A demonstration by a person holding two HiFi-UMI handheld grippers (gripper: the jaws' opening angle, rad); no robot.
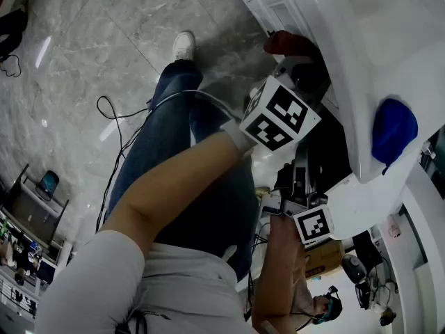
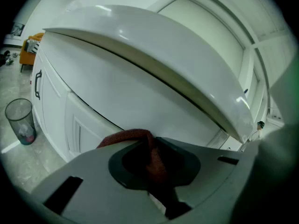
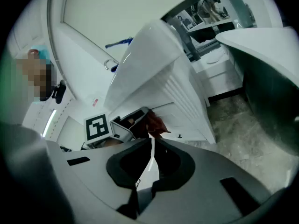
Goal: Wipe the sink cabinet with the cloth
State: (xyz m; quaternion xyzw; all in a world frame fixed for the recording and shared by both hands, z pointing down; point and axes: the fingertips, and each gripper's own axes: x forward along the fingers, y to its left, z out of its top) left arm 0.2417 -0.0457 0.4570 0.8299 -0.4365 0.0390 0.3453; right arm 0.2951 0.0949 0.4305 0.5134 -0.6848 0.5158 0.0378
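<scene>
A dark red cloth (image 1: 290,43) is pinched in my left gripper (image 1: 297,65), which carries the large marker cube (image 1: 281,117) and presses the cloth against the white sink cabinet front (image 1: 278,9). In the left gripper view the cloth (image 2: 135,136) bunches between the shut jaws of the left gripper (image 2: 152,153), close below the overhanging countertop (image 2: 154,45) and against the cabinet front (image 2: 117,97). My right gripper (image 1: 313,225) hangs lower and nearer my body. Its jaws meet, holding nothing (image 3: 152,155). It looks toward the left gripper (image 3: 128,125) and the cloth (image 3: 156,123).
A blue object (image 1: 393,131) lies on the white countertop (image 1: 417,61). My leg and white shoe (image 1: 184,44) stand on the marble floor beside a black cable (image 1: 111,117). A clear bin (image 2: 21,120) stands by the cabinet's left end, near a dark door handle (image 2: 37,84).
</scene>
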